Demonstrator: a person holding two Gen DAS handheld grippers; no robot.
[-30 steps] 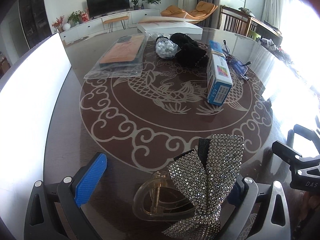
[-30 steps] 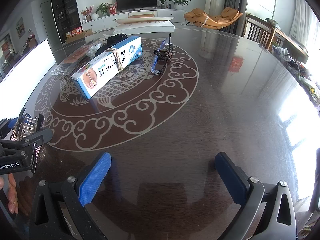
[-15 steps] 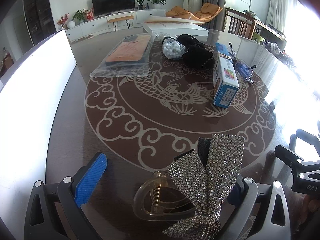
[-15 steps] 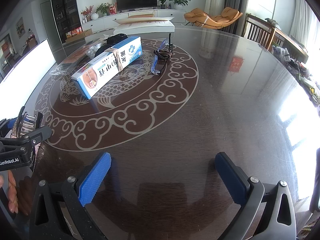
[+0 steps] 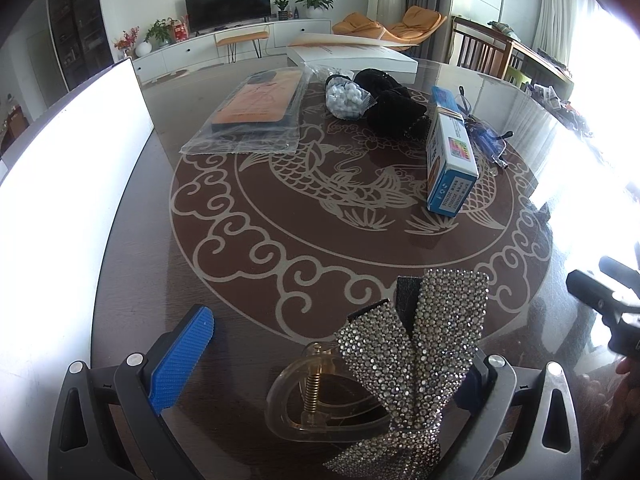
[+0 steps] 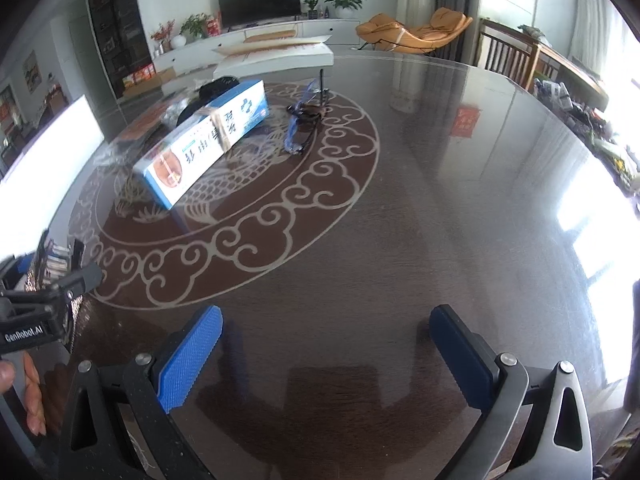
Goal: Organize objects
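A hair clip with a rhinestone bow [image 5: 416, 344] on a clear plastic clamp [image 5: 312, 400] lies between the fingers of my left gripper [image 5: 328, 364]. It rests against the right finger, while the jaws stand wide apart. Farther out on the round table [image 6: 440, 220] are a blue toothpaste box [image 5: 450, 152], blue glasses [image 5: 486, 136], a bag of white beads [image 5: 346, 96], a black fabric item [image 5: 392, 104] and a flat plastic packet [image 5: 256, 112]. My right gripper [image 6: 324, 356] is open over bare tabletop, with the box [image 6: 208, 140] and glasses [image 6: 304, 124] far ahead to its left.
A bright white panel [image 5: 60, 152] runs along the table's left side. A white flat box [image 5: 352, 54] sits at the far edge. The right gripper's body [image 5: 608, 304] shows at the left wrist view's right edge. Chairs and a TV stand are beyond.
The left wrist view has shifted, so the table objects sit lower and further right, while the bow clip keeps its place between the fingers. The right wrist view has shifted slightly.
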